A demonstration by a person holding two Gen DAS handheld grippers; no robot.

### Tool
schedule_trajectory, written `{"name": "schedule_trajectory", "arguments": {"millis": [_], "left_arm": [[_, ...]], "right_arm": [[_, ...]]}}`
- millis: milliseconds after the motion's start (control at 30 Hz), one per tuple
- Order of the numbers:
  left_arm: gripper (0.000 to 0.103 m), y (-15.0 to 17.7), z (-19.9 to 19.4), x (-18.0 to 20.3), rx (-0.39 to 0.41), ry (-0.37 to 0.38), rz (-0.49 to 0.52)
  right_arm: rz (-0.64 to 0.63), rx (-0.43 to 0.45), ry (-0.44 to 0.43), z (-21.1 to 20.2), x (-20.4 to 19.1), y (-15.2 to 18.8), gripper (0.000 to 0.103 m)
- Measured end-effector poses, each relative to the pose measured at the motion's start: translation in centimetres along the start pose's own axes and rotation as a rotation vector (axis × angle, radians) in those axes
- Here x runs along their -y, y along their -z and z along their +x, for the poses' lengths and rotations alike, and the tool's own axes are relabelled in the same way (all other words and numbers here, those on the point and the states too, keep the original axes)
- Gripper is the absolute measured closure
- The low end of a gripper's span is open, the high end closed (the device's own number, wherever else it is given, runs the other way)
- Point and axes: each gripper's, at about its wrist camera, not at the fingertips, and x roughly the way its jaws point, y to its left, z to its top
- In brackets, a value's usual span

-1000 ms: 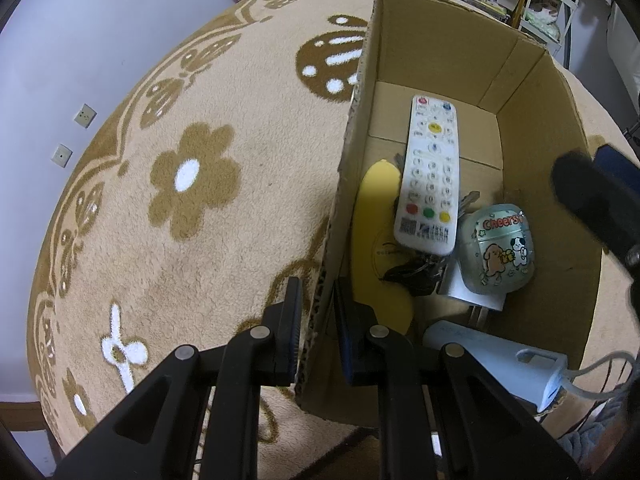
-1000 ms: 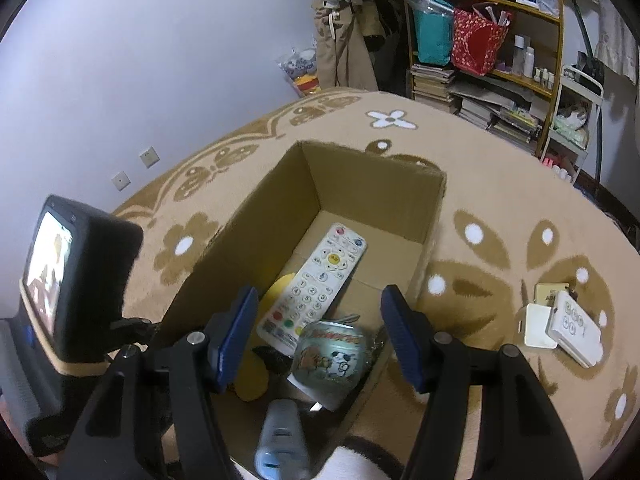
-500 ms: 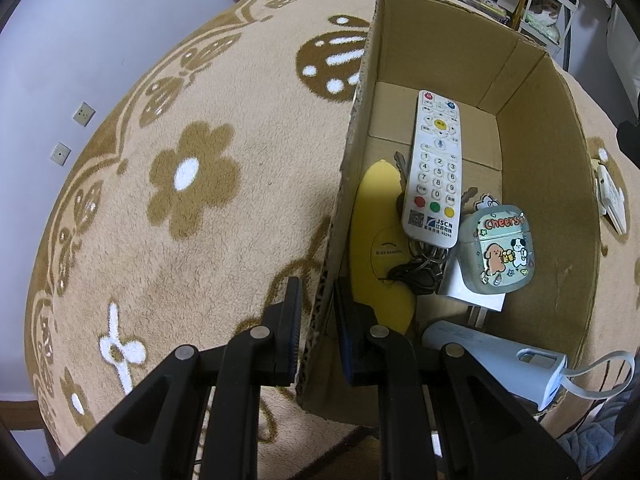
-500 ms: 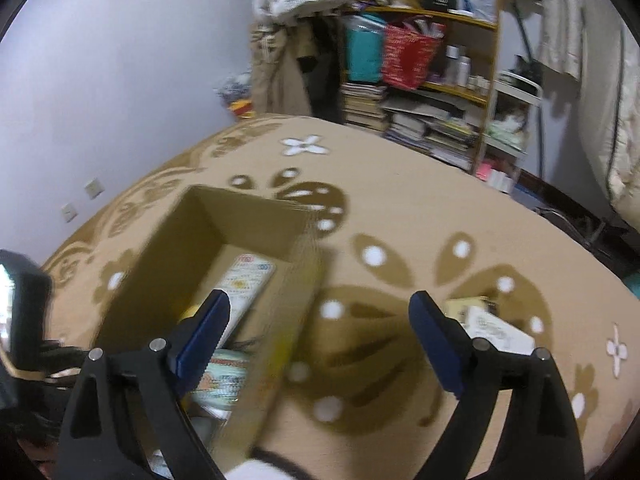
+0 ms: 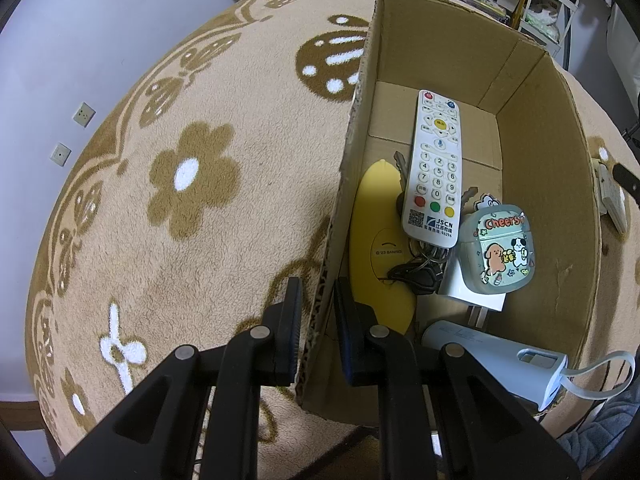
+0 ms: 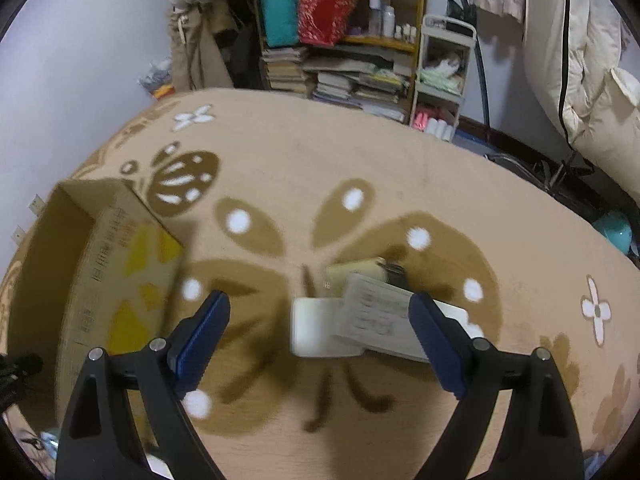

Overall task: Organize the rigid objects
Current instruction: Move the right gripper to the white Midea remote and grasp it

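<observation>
Left jaws: the left gripper (image 5: 316,320) is clenched on the near wall of the cardboard box (image 5: 560,128) at 6 o'clock in its view — one finger outside, one inside.
Right jaws: the right gripper (image 6: 320,332) stands released and wide, nothing between the pads.
Change: a second ago the right gripper hung over the box with the earbud case (image 5: 496,248) below it; the case now lies inside beside the remote (image 5: 436,172), and the right view has swung to open carpet (image 6: 360,160).
Meaning: that item reads as stowed — next pick under way.
Remaining items: a white block (image 6: 316,332) and a flat labelled device (image 6: 380,320), overlapping, at 12 o'clock from the right jaws.
Pose: left steeply downward, steady; right tilted down and forward, image blurred.
</observation>
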Motion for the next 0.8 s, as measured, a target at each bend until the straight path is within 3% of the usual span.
{"name": "schedule_trajectory", "arguments": {"millis": [300,533,800], "left_arm": [[0.087,0.0,0.0,0.0,0.0,-0.003,0.003],[0.087,0.0,0.0,0.3,-0.001,-0.008,0.007],[0.087,0.0,0.1,0.3,-0.002,-0.01,0.01]], "right_arm": [[0.031,-0.1,0.023,2.3,2.7,1.0,0.007],[0.05,-0.16,0.091,4.2,4.9,1.7,0.007],[0.057,-0.096,0.085,5.4,6.7,1.3,0.007]]}}
